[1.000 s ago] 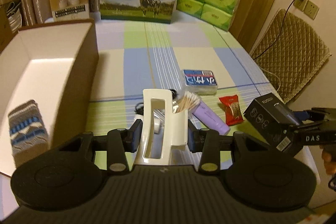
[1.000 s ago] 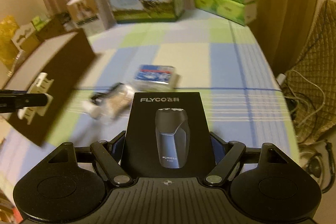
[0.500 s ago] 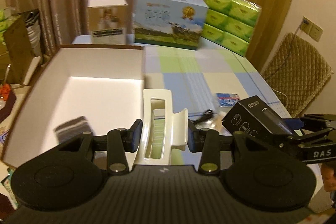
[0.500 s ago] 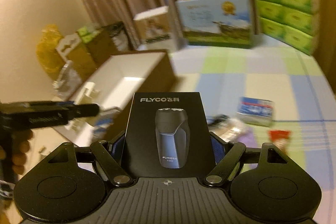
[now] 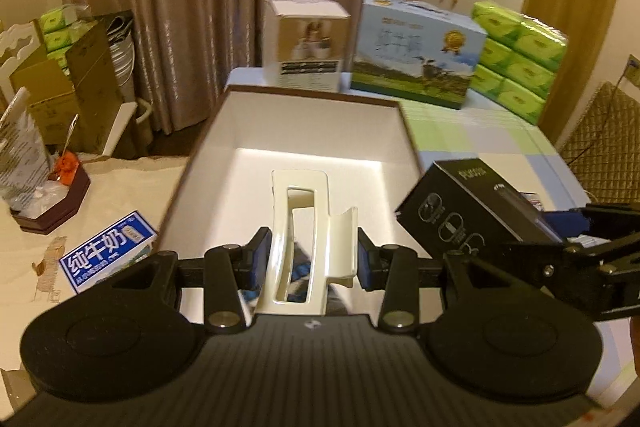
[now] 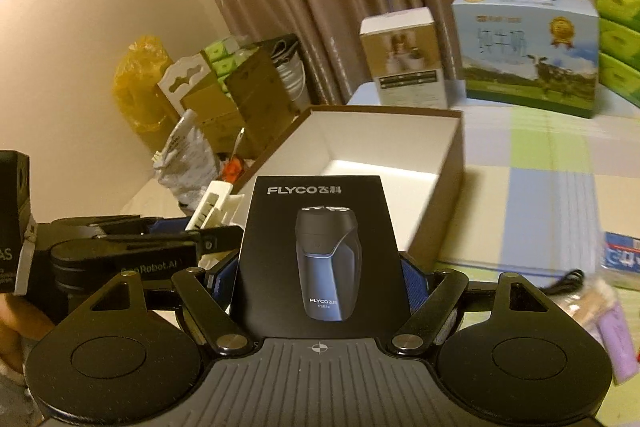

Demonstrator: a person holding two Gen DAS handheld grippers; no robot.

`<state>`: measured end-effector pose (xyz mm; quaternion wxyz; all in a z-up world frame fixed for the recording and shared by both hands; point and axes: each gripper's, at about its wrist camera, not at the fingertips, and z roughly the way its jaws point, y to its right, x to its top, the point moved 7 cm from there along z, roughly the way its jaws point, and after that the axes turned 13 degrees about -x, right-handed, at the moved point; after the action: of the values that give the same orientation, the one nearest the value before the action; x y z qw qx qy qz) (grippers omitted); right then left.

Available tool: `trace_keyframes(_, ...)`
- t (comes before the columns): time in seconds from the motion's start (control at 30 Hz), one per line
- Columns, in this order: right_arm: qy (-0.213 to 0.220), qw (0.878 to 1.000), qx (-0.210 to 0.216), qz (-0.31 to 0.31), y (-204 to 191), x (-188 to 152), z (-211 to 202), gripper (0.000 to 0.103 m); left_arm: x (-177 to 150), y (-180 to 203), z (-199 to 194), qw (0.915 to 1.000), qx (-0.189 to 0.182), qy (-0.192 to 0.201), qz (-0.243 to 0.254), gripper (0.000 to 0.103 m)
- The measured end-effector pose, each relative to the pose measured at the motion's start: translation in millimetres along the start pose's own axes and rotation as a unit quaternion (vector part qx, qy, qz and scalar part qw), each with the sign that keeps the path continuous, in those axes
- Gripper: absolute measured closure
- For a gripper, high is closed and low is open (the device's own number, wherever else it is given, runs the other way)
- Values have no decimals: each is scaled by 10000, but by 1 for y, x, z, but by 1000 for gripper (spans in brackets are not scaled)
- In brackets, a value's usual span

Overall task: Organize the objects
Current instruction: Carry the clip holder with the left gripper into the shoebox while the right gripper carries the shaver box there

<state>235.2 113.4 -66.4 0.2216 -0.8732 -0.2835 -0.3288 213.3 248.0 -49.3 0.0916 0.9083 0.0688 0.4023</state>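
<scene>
My left gripper (image 5: 314, 251) is shut on a cream-white plastic holder (image 5: 301, 177), which hangs upright over the near end of an open brown box (image 5: 312, 94) with a white inside. Through the holder's slot a blurred grey and blue thing shows on the box floor. My right gripper (image 6: 320, 267) is shut on a black FLYCO shaver box (image 6: 320, 227), just right of the open box (image 6: 380, 143) and near its front corner. In the left wrist view the shaver box (image 5: 460, 211) sits tilted beside the box's right wall. The holder (image 6: 214, 205) shows at left in the right wrist view.
A white carton (image 5: 306, 43), a milk case (image 5: 416, 55) and green tissue packs (image 5: 520, 55) line the table's far edge. A small blue milk carton (image 5: 108, 251) lies left of the box. A blue packet (image 6: 622, 259), black cable (image 6: 560, 281) and purple tube (image 6: 618, 339) lie to the right.
Both grippers have swung left, away from the loose items on the checked cloth, to the open box. The holder now hangs over its inside. Both grips are unchanged.
</scene>
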Motion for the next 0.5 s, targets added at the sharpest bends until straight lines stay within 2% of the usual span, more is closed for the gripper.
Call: trace_keyframes(0.5,-357,9979,-539,39,-15,22,92,27,10,-56,47,9992,-51,-387,-56,66)
